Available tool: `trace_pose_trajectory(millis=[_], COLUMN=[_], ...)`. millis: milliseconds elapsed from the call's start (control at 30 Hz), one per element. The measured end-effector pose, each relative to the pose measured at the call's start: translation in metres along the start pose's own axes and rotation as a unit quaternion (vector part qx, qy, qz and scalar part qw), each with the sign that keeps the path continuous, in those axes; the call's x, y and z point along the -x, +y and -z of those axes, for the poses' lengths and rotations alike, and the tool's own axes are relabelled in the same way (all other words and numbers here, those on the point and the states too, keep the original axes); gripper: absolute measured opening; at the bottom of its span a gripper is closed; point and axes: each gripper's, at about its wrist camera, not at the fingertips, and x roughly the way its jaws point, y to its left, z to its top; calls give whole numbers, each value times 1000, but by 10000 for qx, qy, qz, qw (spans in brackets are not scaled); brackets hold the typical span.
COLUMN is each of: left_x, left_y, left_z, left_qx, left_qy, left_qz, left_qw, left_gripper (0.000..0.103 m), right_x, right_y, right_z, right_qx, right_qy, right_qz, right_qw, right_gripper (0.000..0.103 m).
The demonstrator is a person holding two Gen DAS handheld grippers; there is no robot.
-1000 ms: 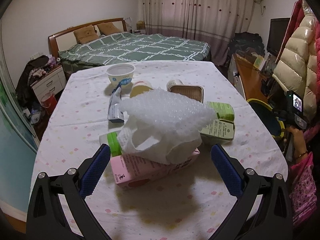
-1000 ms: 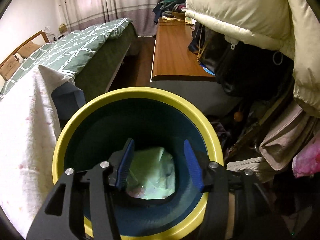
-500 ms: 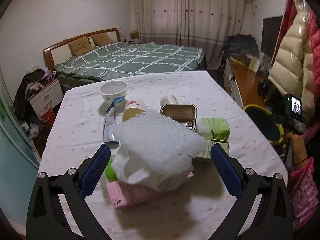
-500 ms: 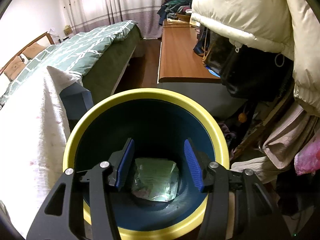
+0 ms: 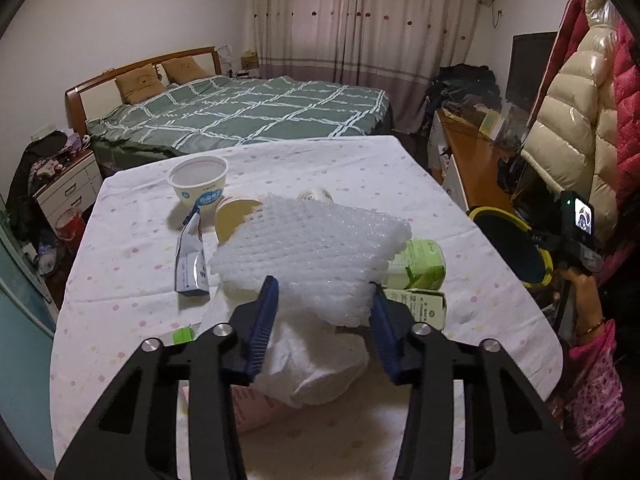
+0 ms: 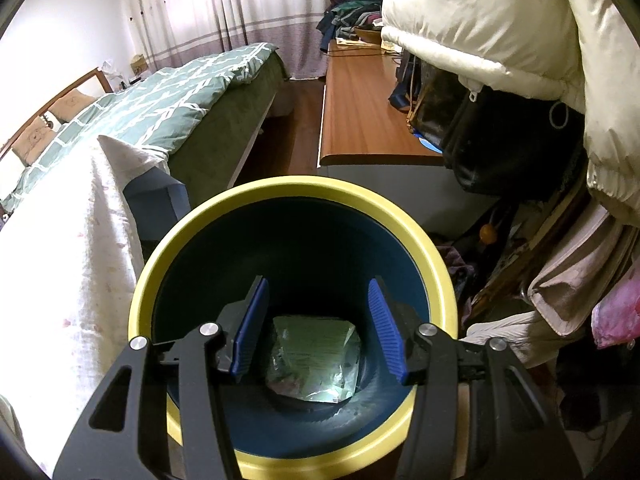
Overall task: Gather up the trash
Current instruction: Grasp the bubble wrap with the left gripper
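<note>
In the left wrist view my left gripper (image 5: 323,320) has closed in on a white bubble-wrap sheet (image 5: 316,248) and crumpled white tissue (image 5: 316,360) atop a trash pile on the table; its blue pads touch the sheet's sides. Under it lie a pink box (image 5: 256,408), green cartons (image 5: 420,272), a foil sachet (image 5: 191,264), a white bowl (image 5: 199,184) and a paper cup (image 5: 236,218). In the right wrist view my right gripper (image 6: 318,328) is open and empty over a blue bin with a yellow rim (image 6: 280,188); a pale green wrapper (image 6: 314,360) lies at its bottom.
The table's white dotted cloth (image 5: 132,248) hangs beside the bin (image 5: 512,248). A bed (image 5: 248,116) lies beyond the table, a wooden desk (image 6: 360,112) beyond the bin. Padded coats (image 6: 500,32) hang on the right. A nightstand (image 5: 68,188) stands at the left.
My left gripper's jaws have narrowed from wide open onto the bubble wrap and the view has pulled back and up. The right gripper has risen slightly over the bin; the green wrapper has dropped to its bottom.
</note>
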Motion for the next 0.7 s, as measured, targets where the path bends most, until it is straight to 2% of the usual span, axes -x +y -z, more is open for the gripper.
trace_pose_trajectory(millis=[100, 233, 467, 700], left_x=[3, 14, 40, 47], left_y=[0, -2, -10, -37], left_z=[-3, -8, -22, -35], left_qx=[-21, -46, -211, -439], left_qy=[-120, -323, -697, -775], left_qz=[34, 125, 199, 521], left_qw=[9999, 9994, 9971, 9947], left_gripper=[27, 18, 17, 17], right_x=[1, 3, 10, 27], right_y=[0, 1, 2, -7], right_z=[0, 2, 4, 4], right_qx=[1, 18, 27, 56], right_qy=[-4, -34, -86, -234], right_qz=[-13, -33, -106, -154], right_qw=[10000, 10000, 9999, 9996], right_gripper=[50, 50, 50, 50])
